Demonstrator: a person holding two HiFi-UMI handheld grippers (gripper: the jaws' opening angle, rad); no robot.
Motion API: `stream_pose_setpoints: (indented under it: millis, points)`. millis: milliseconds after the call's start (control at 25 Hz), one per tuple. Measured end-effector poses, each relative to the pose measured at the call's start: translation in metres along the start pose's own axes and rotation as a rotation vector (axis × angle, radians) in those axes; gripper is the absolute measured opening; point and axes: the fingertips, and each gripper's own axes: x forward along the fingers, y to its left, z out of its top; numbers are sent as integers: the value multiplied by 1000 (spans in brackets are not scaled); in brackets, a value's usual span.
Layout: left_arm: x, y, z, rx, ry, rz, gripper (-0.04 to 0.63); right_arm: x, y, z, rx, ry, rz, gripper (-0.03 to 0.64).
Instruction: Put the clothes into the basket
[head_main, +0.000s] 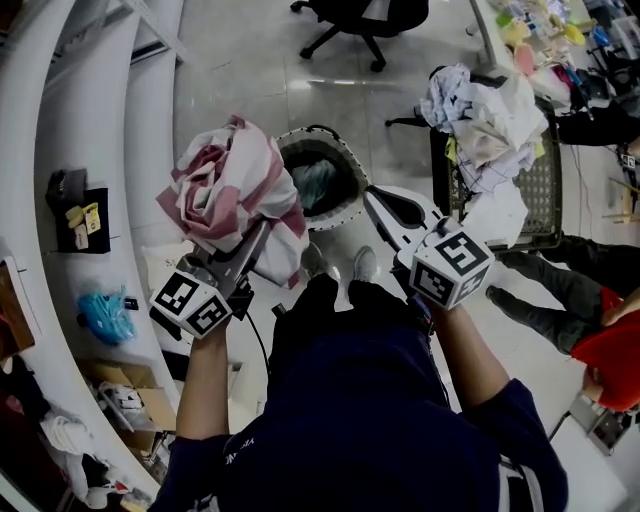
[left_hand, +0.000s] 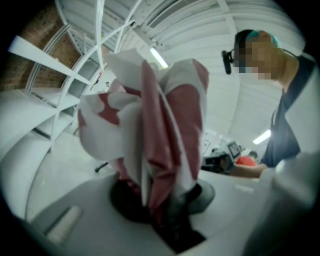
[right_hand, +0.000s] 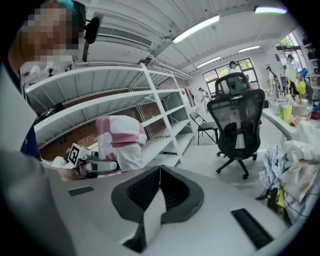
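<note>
My left gripper (head_main: 258, 240) is shut on a bunched pink-and-white checked garment (head_main: 235, 185), held up just left of the round white-rimmed basket (head_main: 352, 205) on the floor. In the left gripper view the garment (left_hand: 160, 125) fills the middle and hides the fingers of that gripper (left_hand: 160, 200). A bluish cloth (head_main: 315, 185) lies inside the basket. My right gripper (head_main: 372, 197) is shut with nothing in it, its tips over the basket's right rim. Its jaws meet in the right gripper view (right_hand: 160, 172), where the held garment (right_hand: 120, 142) shows at left.
A heap of clothes (head_main: 490, 120) sits on a black wire crate (head_main: 540, 190) at right, also in the right gripper view (right_hand: 287, 160). White shelving (head_main: 60, 200) runs along the left. An office chair (head_main: 365, 20) stands beyond the basket. A person's legs (head_main: 560, 290) are at right.
</note>
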Motion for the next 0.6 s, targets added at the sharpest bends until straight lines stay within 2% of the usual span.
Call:
stream_pose_setpoints:
  millis: [200, 320, 600]
  points:
    - [33, 27, -27, -44, 53, 24, 101, 22, -30, -23, 41, 50, 6, 6]
    - [56, 43, -46, -36, 93, 51, 100, 36, -52, -35, 56, 76, 25, 8]
    - [103, 96, -118, -50, 224, 148, 98, 60, -98, -70, 71, 155, 76, 8]
